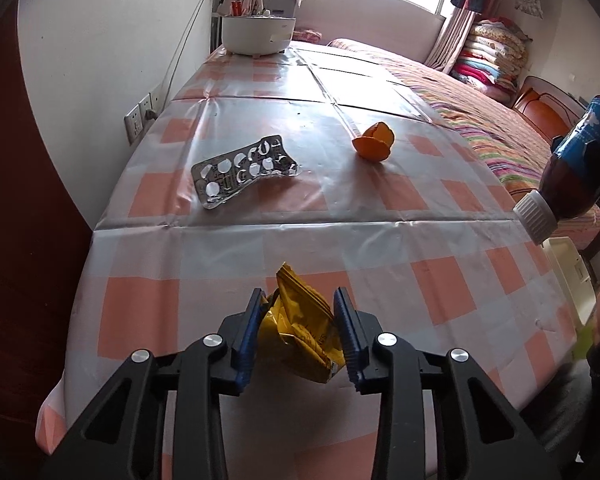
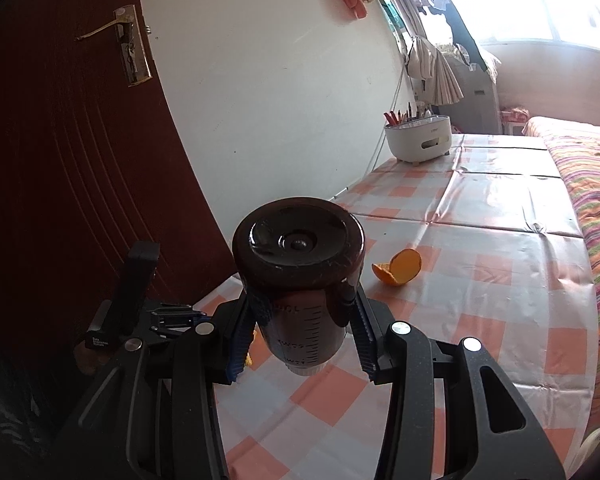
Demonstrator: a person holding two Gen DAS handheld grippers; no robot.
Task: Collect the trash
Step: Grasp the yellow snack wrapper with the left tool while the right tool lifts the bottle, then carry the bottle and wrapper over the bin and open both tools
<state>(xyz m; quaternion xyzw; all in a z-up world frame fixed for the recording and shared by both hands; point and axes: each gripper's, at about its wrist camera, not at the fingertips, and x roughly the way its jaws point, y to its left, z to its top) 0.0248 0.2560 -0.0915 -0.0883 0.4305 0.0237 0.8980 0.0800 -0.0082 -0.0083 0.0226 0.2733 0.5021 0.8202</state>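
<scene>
Left hand-held gripper (image 1: 298,334): I have it clamped on the crumpled yellow wrapper (image 1: 300,332), low centre of the left wrist view, just above the desk (image 1: 379,240).
Right hand-held gripper (image 2: 300,328): I have it gripping the brown bottle (image 2: 300,276) upside down, white cap pointing down, at the centre of the right wrist view.
Trash left on the desk: blister pack (image 1: 244,172) left of centre, orange peel (image 1: 373,142) right of centre, well apart.
Risk, wrapper: I judge it springy and thin, so it could slide out if my squeeze slackens.
Risk, bottle: round and smooth, and the pads touch only narrow strips of it, so it may twist or drop. Any leftover liquid would spill if the cap is loose.
Risk, blister pack: flat foil, hard to pinch off the slick cloth.
Writing: graduation marks on the bottle, numerals too blurred to read. Blue label unreadable. Small white text on the left rig handle illegible.
</scene>
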